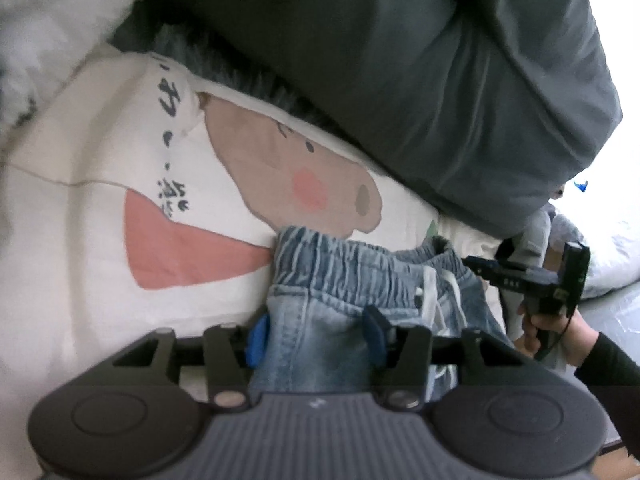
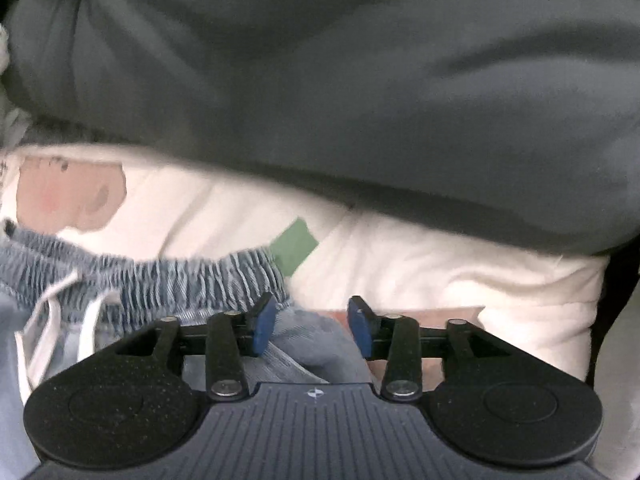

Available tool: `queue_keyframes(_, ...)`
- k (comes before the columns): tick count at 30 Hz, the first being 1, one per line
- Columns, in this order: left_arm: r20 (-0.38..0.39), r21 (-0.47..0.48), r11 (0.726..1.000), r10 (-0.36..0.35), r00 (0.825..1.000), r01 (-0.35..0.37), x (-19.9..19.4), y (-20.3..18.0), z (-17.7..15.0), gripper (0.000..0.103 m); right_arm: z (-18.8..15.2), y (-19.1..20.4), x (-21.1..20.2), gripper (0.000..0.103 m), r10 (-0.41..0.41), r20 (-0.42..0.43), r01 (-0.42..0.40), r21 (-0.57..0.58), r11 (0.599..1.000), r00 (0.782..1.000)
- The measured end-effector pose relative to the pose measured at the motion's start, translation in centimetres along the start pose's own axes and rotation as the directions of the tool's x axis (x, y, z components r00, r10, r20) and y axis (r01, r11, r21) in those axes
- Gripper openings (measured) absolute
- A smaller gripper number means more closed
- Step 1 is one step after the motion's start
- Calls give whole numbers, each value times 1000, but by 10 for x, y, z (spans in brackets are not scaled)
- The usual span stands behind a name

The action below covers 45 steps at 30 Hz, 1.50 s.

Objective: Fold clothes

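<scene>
Denim shorts (image 1: 352, 280) with an elastic waistband and white drawstring are lying on a cream printed blanket (image 1: 80, 240) covering the bed, near its edge closest to the cameras. The left tool (image 1: 316, 334) is sitting spread apart, its blue pads (image 1: 256, 338) flanking a fold of denim without pinching it. The right tool (image 2: 312, 330) is likewise standing released, with the waistband's end bunching between its pads; whether cloth is touching them is hard to make out. A dark grey duvet (image 2: 320, 80) is lying over the blanket's far side, hiding the cartoon print's top. A hand (image 1: 560, 328) is gripping the right tool's handle, its sleeve running out of frame. Both views are blurring.
</scene>
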<state>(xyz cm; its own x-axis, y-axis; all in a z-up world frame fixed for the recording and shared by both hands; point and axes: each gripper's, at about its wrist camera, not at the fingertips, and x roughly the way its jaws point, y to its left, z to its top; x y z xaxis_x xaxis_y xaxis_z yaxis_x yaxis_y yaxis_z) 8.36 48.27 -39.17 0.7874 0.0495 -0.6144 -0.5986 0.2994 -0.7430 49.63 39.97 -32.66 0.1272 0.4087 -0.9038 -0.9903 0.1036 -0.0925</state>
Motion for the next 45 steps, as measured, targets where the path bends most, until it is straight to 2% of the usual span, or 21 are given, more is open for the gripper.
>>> queue_keyframes(5, -20, 13, 1000, 11, 1000, -11, 6, 0, 1, 49, -8, 3, 14, 57, 4, -65, -7, -52, 999, 998)
queue_keyframes(7, -30, 10, 1000, 10, 999, -10, 8, 1, 1, 44, -9, 5, 17, 57, 10, -74, -14, -63, 998, 997)
queue_keyframes(9, -42, 13, 1000, 15, 999, -14, 9, 1, 1, 30, -9, 7, 20, 55, 15, -83, -21, -73, 997, 996)
queue_keyframes(10, -44, 25, 999, 21, 999, -19, 9, 0, 1, 27, -9, 8, 22, 52, 17, -87, -24, -78, 997, 996)
queue_keyframes(12, -38, 44, 999, 29, 999, -27, 6, -2, 0, 17, -9, 11, 24, 36, 18, -97, -27, -92, 995, 995)
queue_keyframes(13, -30, 52, 998, 32, 999, -30, 4, -3, -1, 16, -9, 14, 23, 31, 9, -102, -20, -107, 994, 995)
queue_keyframes(15, -2, 66, 997, 41, 999, -40, -3, -7, 2, 13, -8, 20, 19, 12, -20, -95, 7, -135, 991, 995)
queue_keyframes(18, 41, 87, 995, 53, 998, -56, -12, -14, 7, 11, -6, 24, 6, 6, -56, -52, 48, -144, 988, 997)
queue_keyframes(23, 112, 120, 989, 72, 991, -85, -29, -25, 14, 9, 5, 27, -24, 5, -92, 61, 100, -138, 985, 994)
queue_keyframes(29, 196, 156, 980, 91, 976, -123, -47, -38, 23, 8, 35, 35, -31, 5, -146, 152, 164, -117, 979, 978)
queue_keyframes(34, 215, 188, 963, 150, 965, -192, -31, -37, 32, 8, 49, 36, -3, 5, -181, 114, 191, -78, 979, 977)
queue_keyframes(38, 188, 164, 952, 228, 955, -260, -13, -20, 33, 9, 47, 32, 30, 7, -171, 59, 172, -18, 985, 983)
queue_keyframes(40, 155, 162, 945, 260, 953, -284, -3, -15, 33, 12, 46, 29, 39, 12, -165, 43, 165, 0, 986, 985)
queue_keyframes(41, 140, 162, 941, 275, 951, -296, 2, -14, 33, 14, 45, 28, 44, 23, -162, 36, 162, 10, 987, 986)
queue_keyframes(43, 127, 180, 931, 298, 946, -317, 6, -17, 33, 19, 44, 25, 50, 24, -153, 22, 152, 33, 988, 988)
queue_keyframes(45, 120, 178, 925, 319, 940, -337, 2, -25, 36, 22, 45, 18, 38, 33, -146, 31, 144, 64, 987, 989)
